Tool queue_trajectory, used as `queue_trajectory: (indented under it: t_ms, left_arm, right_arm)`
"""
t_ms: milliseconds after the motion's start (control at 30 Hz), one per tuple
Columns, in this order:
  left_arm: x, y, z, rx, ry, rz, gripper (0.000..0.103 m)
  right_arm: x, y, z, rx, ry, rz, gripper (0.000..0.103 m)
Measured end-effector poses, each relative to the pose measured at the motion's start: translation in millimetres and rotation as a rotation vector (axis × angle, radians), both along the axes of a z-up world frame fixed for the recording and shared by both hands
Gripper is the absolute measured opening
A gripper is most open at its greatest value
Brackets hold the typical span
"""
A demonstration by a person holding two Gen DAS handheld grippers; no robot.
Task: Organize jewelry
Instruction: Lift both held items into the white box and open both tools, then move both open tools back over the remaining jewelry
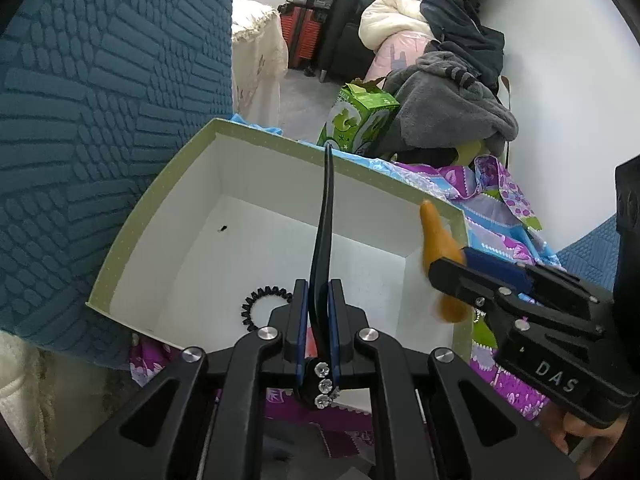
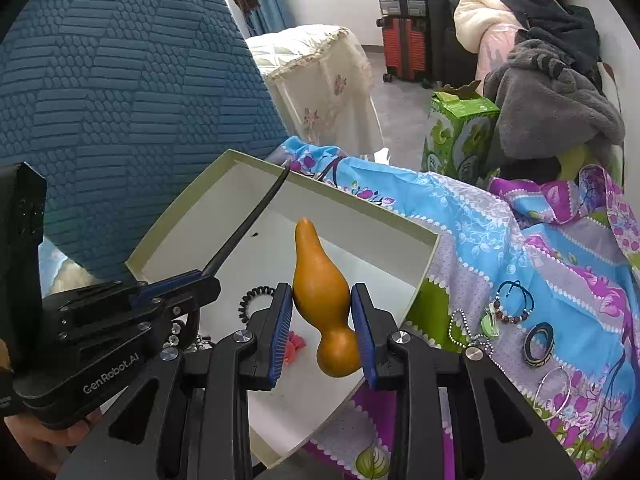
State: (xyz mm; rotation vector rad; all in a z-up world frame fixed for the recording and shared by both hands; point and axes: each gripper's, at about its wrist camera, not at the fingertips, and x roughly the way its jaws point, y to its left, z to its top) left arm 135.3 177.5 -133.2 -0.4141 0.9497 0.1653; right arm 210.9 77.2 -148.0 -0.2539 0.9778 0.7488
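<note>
The left gripper (image 1: 319, 312) is clamping a black hair stick (image 1: 325, 216) at frame centre, over the white box (image 1: 132, 232). The right gripper (image 2: 322, 320) is gripping an orange gourd (image 2: 320, 280) above the box; bracelets (image 2: 514, 304) are lying at right.

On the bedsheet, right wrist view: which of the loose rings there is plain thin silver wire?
The silver wire bangle, nearest the bottom right. The striped dark bangle above it is thick, and the beaded bracelet has red beads.

open box (image 2: 276, 184) floor mostly bare, blue textured cushion (image 2: 120, 100) crowding its left rim, bracelets (image 2: 516, 308) scattered right of it
</note>
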Motion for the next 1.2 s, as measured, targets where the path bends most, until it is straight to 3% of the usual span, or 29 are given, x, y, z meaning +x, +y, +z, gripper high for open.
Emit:
queue_trajectory:
  t_ms: [100,300,367,500,800,967,1200]
  left_arm:
    - [1,-5,7,0.003,-0.001,-0.014,0.016]
    - [-6,-24,38,0.047,-0.056,-0.021,0.044]
    - [-8,-31,49,0.062,-0.078,-0.029,0.047]
    - [-14,-46,70,0.093,-0.131,-0.046,0.062]
    - [-23,-84,120,0.102,-0.250,-0.081,0.063]
    - [-26,-112,144,0.116,-0.313,-0.118,0.063]
    - [-17,-148,156,0.130,-0.362,-0.169,0.062]
  right_arm:
    - [-4,-6,17,0.036,-0.026,0.009,0.049]
    - [-8,-27,60,0.099,-0.110,0.001,0.050]
    - [-11,-37,77,0.115,-0.149,-0.009,0.050]
    - [-15,-61,105,0.145,-0.204,-0.038,0.051]
    - [-20,-126,152,0.201,-0.286,-0.126,0.051]
    - [-25,-163,167,0.211,-0.337,-0.186,0.051]
    - [-35,-215,172,0.196,-0.425,-0.281,0.053]
